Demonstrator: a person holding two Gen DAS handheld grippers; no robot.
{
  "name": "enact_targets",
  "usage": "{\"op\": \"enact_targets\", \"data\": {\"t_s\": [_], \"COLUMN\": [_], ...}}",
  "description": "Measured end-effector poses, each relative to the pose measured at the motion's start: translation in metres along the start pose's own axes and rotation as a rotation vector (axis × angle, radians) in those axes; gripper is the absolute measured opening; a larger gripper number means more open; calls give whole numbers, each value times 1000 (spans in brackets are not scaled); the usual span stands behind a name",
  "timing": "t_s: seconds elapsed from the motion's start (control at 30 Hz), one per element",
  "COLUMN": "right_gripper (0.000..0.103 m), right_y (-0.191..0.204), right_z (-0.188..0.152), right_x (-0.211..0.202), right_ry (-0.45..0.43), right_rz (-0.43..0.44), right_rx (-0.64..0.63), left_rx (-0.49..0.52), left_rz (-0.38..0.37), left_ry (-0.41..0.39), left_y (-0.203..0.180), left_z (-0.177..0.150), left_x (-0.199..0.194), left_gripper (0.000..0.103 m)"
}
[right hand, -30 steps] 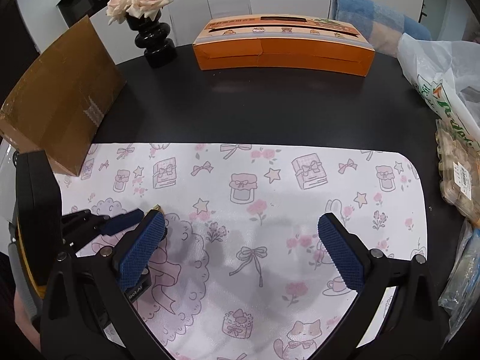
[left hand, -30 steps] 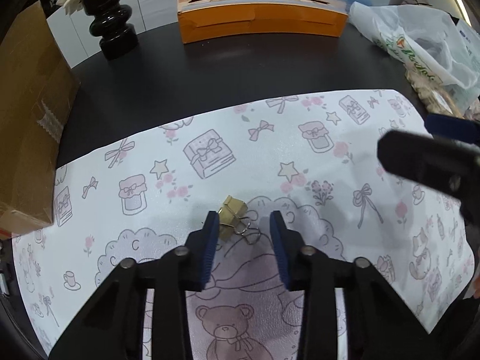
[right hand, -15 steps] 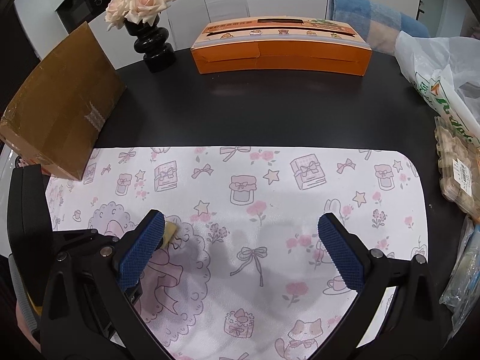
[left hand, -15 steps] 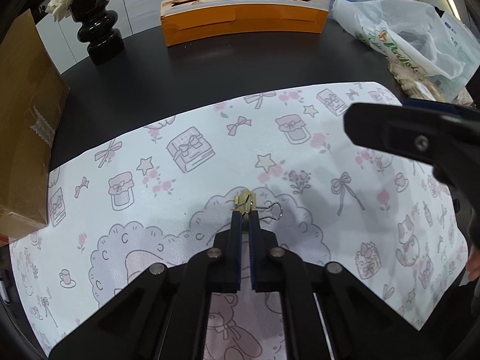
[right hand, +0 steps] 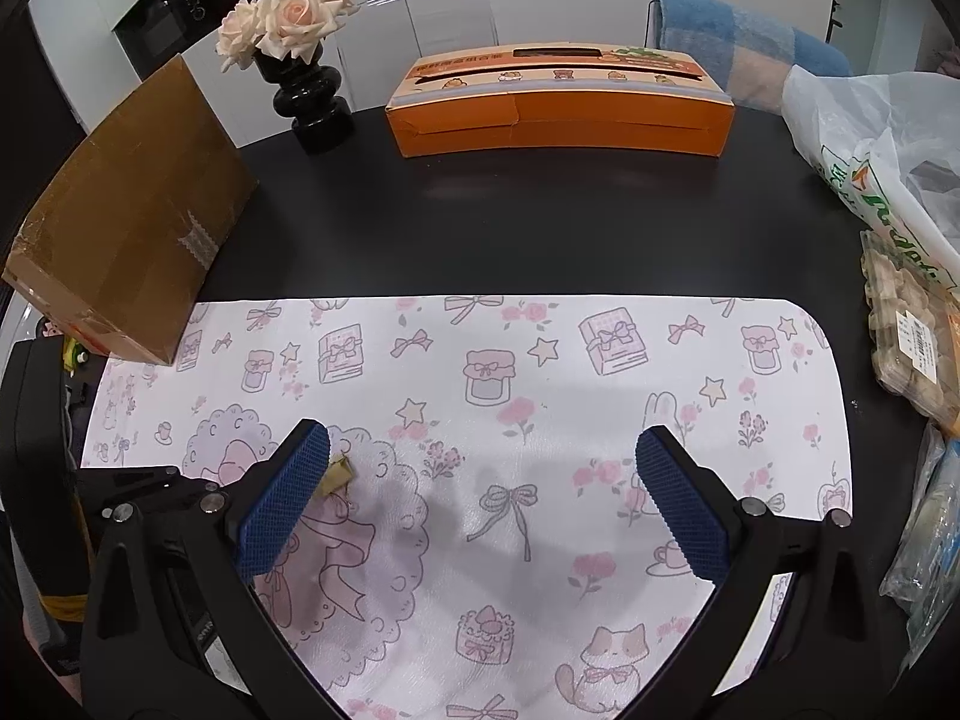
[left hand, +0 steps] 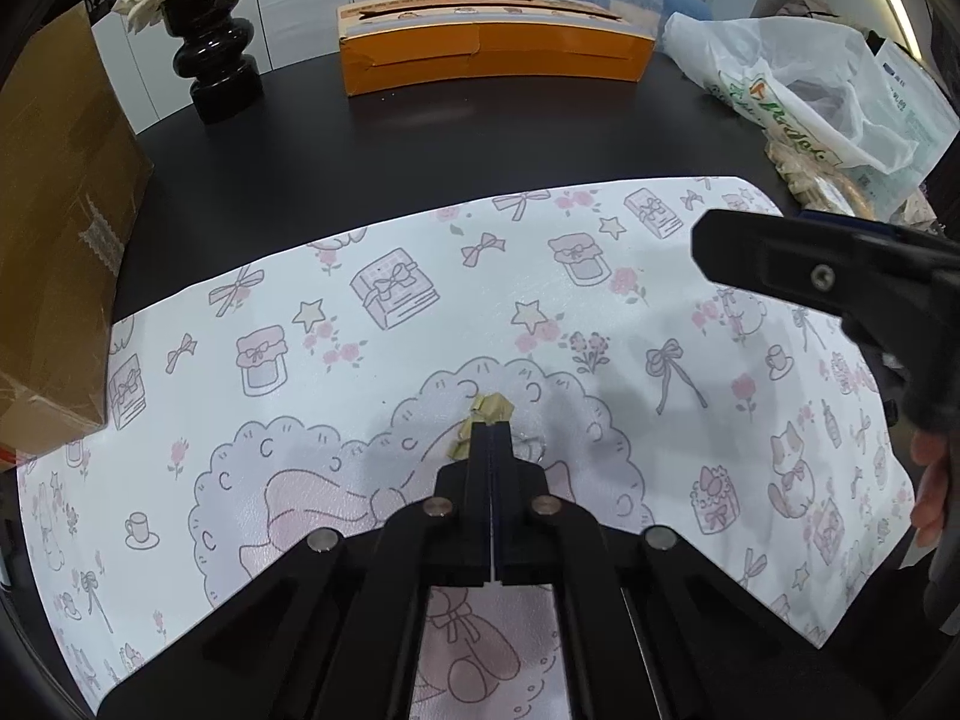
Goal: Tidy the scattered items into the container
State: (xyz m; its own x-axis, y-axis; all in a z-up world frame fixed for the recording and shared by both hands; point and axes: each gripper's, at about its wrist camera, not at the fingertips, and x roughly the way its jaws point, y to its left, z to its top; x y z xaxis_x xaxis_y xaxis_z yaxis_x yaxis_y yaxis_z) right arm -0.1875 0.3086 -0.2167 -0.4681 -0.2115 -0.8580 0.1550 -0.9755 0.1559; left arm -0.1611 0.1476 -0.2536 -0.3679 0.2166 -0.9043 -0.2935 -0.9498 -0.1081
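A small gold binder clip (left hand: 491,411) sits over the patterned mat (left hand: 420,276), near its front middle. My left gripper (left hand: 491,429) is shut on the clip, which sticks out past the fingertips; one wire handle (left hand: 534,444) shows to the right. Whether the clip still touches the mat is unclear. In the right wrist view the clip (right hand: 336,473) peeks out beside the left blue pad (right hand: 288,498). My right gripper (right hand: 480,456) hangs open over the mat, holding nothing. It also appears as a black arm (left hand: 810,276) at the right of the left wrist view.
A long orange box (right hand: 558,114) with a slot on top lies at the back of the black table (right hand: 540,228). A brown cardboard box (right hand: 132,222) stands at the left, a black vase (right hand: 312,102) of roses behind it. Plastic bags (right hand: 888,168) and packaged snacks (right hand: 912,342) crowd the right edge.
My left gripper's fingers went from open around the binder clip to shut on it. The clip now looks tilted in the grip. The right gripper stayed open and barely moved.
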Motion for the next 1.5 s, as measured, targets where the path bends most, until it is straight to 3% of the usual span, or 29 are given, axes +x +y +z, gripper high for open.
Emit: {"op": "enact_targets", "data": {"t_s": [0.13, 0.3, 0.5, 0.6, 0.9, 1.0, 1.3, 1.5], "right_gripper": [103, 103, 103, 103, 103, 103, 103, 103], "right_y": [-2, -6, -12, -18, -20, -21, -17, -12], "right_z": [0, 0, 2, 3, 1, 0, -3, -5], "right_x": [-1, -4, -7, -8, -3, 0, 7, 11], "right_ry": [-3, -7, -15, -16, 3, 12, 37, 48], "right_rz": [0, 3, -10, -1, -21, -27, -31, -32], "right_rx": [7, 21, 34, 55, 71, 71, 56, 39], "left_rx": [-5, 69, 138, 131, 115, 119, 85, 77], "left_rz": [-14, 5, 19, 28, 72, 79, 77, 77], "left_ry": [-10, 13, 26, 30, 25, 21, -1, -7], "left_y": [2, -9, -23, -23, -22, -23, -15, -11], "left_z": [-3, -4, -7, -6, 2, 2, 6, 6], "left_x": [-9, -4, 11, 17, 28, 28, 20, 18], "left_gripper": [0, 2, 25, 26, 26, 15, 2, 1]}}
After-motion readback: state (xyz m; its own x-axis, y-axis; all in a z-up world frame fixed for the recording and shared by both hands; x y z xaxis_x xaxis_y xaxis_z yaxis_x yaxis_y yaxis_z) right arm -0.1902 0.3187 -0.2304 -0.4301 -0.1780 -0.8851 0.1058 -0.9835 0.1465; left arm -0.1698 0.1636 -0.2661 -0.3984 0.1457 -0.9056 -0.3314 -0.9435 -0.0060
